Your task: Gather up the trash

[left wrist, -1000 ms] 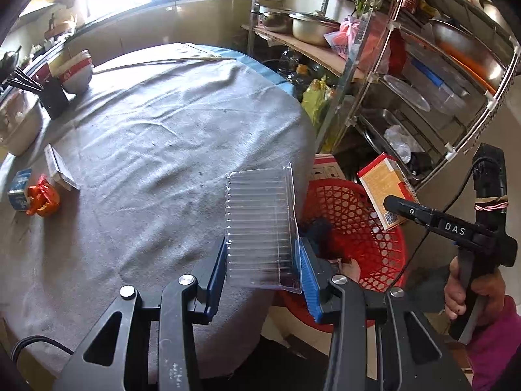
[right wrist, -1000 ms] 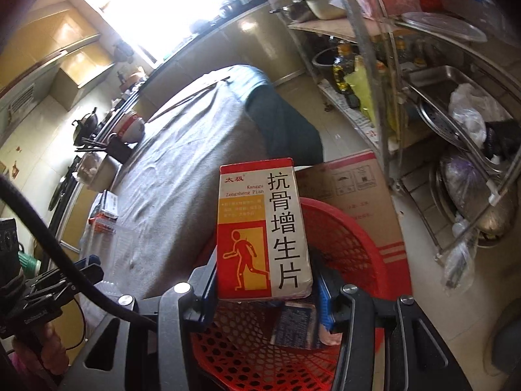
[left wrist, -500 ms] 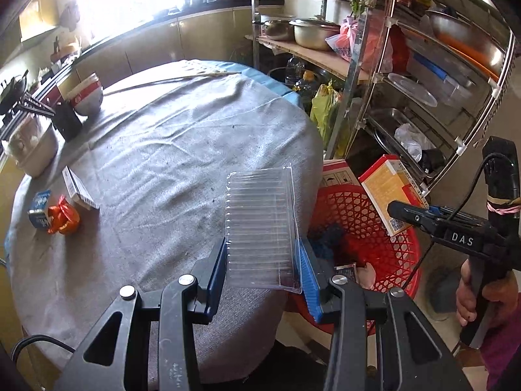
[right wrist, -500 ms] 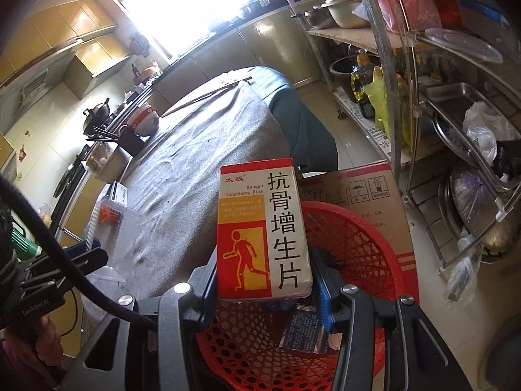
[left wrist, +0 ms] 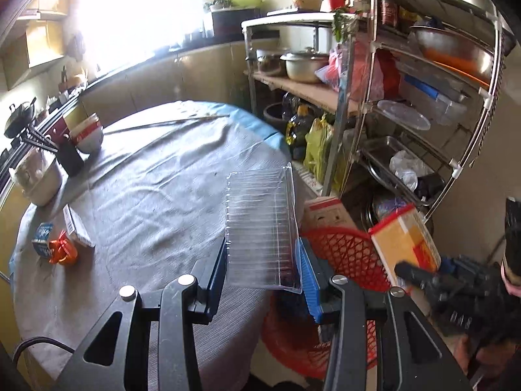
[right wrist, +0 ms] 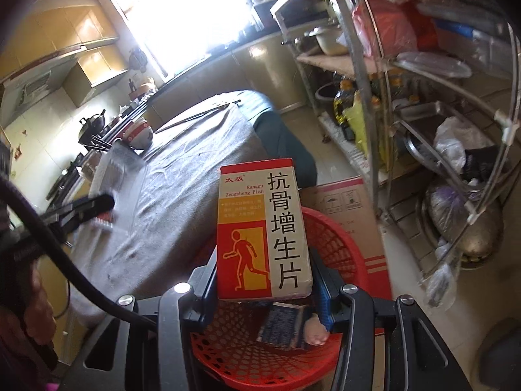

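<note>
My left gripper [left wrist: 263, 273] is shut on a clear ribbed plastic tray [left wrist: 260, 224] and holds it over the table's right edge, beside the red mesh basket [left wrist: 345, 254]. My right gripper [right wrist: 265, 280] is shut on a red, yellow and white medicine box [right wrist: 263, 228] and holds it above the red basket [right wrist: 335, 238], which has a dark packet [right wrist: 283, 325] in it. The right gripper with the box also shows in the left wrist view [left wrist: 403, 238]. The left gripper with the tray shows blurred in the right wrist view [right wrist: 110, 179].
A round table with grey cloth [left wrist: 156, 195] carries a small blue carton [left wrist: 42, 234], an orange wrapper [left wrist: 62, 251], a flat white box [left wrist: 76, 224], bowls [left wrist: 86, 130] and a pot [left wrist: 39, 176]. A metal rack [left wrist: 407, 104] and a cardboard box [right wrist: 351, 208] stand right of the basket.
Both grippers have risen and pulled back, each keeping its hold. In the left wrist view the right gripper with the medicine box has come closer, low at the right.
</note>
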Tool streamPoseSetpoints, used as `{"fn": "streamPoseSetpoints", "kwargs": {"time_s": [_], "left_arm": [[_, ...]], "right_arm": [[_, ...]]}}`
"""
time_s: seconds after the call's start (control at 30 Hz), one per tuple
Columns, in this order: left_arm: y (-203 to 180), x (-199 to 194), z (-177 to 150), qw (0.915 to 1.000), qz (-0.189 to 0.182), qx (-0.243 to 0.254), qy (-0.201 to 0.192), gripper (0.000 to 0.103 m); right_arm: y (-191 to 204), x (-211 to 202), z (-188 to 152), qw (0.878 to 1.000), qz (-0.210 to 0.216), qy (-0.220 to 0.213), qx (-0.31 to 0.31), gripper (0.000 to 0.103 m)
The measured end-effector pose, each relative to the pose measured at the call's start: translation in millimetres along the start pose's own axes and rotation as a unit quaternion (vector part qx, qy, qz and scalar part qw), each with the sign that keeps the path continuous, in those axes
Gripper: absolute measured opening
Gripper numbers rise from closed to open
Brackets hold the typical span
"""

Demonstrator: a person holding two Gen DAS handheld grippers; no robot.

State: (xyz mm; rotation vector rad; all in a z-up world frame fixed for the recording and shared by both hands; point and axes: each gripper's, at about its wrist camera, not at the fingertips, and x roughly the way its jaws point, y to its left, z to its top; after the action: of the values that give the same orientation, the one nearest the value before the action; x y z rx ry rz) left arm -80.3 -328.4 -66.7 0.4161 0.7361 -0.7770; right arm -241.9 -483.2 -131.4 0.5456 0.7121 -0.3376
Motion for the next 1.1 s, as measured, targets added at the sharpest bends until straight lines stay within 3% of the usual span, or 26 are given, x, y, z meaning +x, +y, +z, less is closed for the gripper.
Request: {"fn": "streamPoseSetpoints", "kwargs": {"time_s": [0.27,0.57,0.7,0.83,1.1], "left_arm": [[-35.1,0.4,-6.2,0.9990,-0.020,0.036,-0.016,0.044],[-47.4,0.8,-14.8,0.9973,-0.044,0.058,-0.010,0.045],[-53.5,0.6,-20.5,0.9955,-0.047,0.082,-0.004,0.053],[-45.0,-5.2,-20.8,0.9958,-0.037,0.083,-0.015,0.055],[7.9,-19.9,-21.2,0.9994,-0.009,0.024,-0.023,0.062]], "right_arm": [[-11.6,-12.5,-9.0,1.000,-0.016,-0.007,-0.003,0.051],[-13.6,-12.6,-11.4,1.000,-0.014,-0.006,0.011,0.053],[-16.0,-8.9,-7.3,1.000,-0.013,0.006,0.027,0.062],[-14.8,-8.4,-2.4,0.999,-0.014,0.006,0.032,0.063],[23.2,1.8,2.5,1.000,-0.003,0.017,-0.003,0.063]]}}
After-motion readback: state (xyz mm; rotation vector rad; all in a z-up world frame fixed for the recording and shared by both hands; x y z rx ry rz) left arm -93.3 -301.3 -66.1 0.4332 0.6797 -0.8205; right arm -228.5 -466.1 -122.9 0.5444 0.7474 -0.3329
